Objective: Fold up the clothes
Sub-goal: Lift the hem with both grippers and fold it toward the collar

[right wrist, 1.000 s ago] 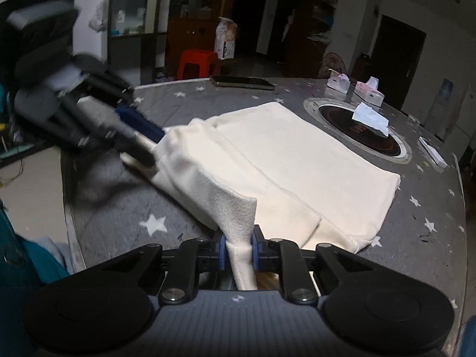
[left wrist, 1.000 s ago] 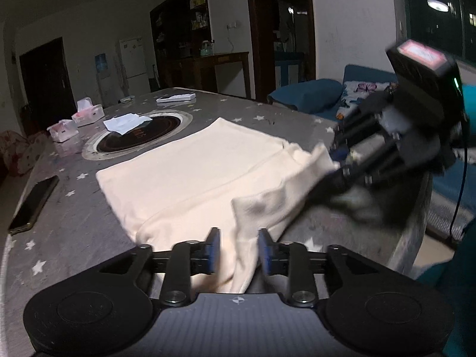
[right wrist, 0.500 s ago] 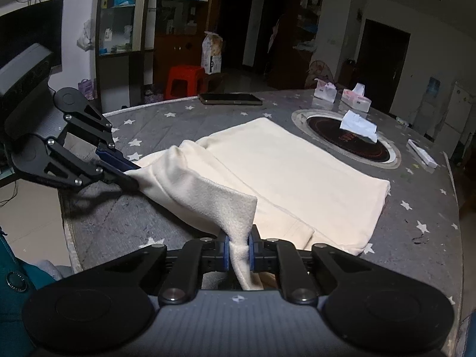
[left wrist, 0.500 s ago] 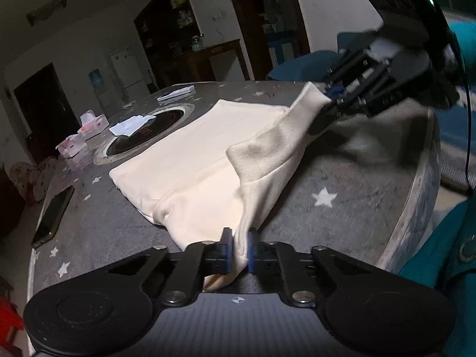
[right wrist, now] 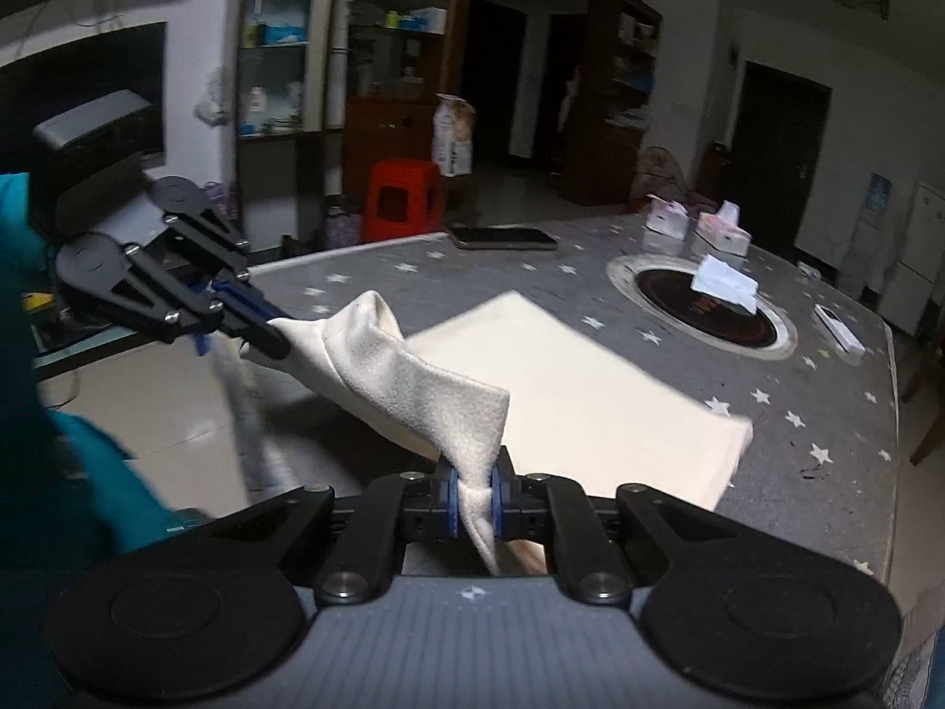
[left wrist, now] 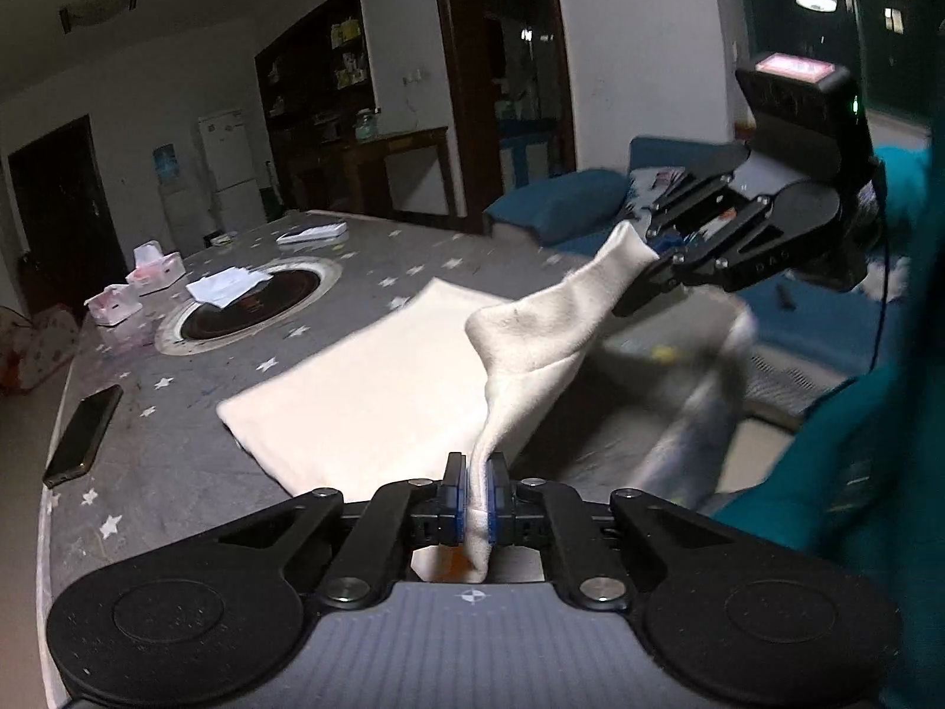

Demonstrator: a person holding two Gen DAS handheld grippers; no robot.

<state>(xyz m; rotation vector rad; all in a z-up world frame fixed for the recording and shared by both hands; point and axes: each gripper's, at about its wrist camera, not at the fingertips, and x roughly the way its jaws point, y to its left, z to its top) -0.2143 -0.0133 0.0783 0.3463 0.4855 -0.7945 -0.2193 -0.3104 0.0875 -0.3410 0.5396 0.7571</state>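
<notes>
Left wrist view: the left gripper (left wrist: pixel 478 493) is pinching a corner of the cream fleece garment (left wrist: pixel 384 407), whose folded body is lying ahead on the grey star-patterned table (left wrist: pixel 147 467). Up to its right, the right gripper (left wrist: pixel 647 263) is clamping another corner, lifted.

Right wrist view: the right gripper (right wrist: pixel 474 499) is gripping cream fleece garment (right wrist: pixel 579 402); the left gripper (right wrist: pixel 277 337) is holding the far-left corner, raised off the grey star-patterned table (right wrist: pixel 827 431).

Left gripper (left wrist: pixel 477 493) clamped on a corner of the cream garment (left wrist: pixel 384 396), cloth pinched between both fingers. Right gripper (left wrist: pixel 647 263) grips the other end, lifted above the table edge. Fabric sags between them; the rest lies flat on the grey star-print table (left wrist: pixel 147 449). Phone (left wrist: pixel 82 434) near the left edge.
</notes>
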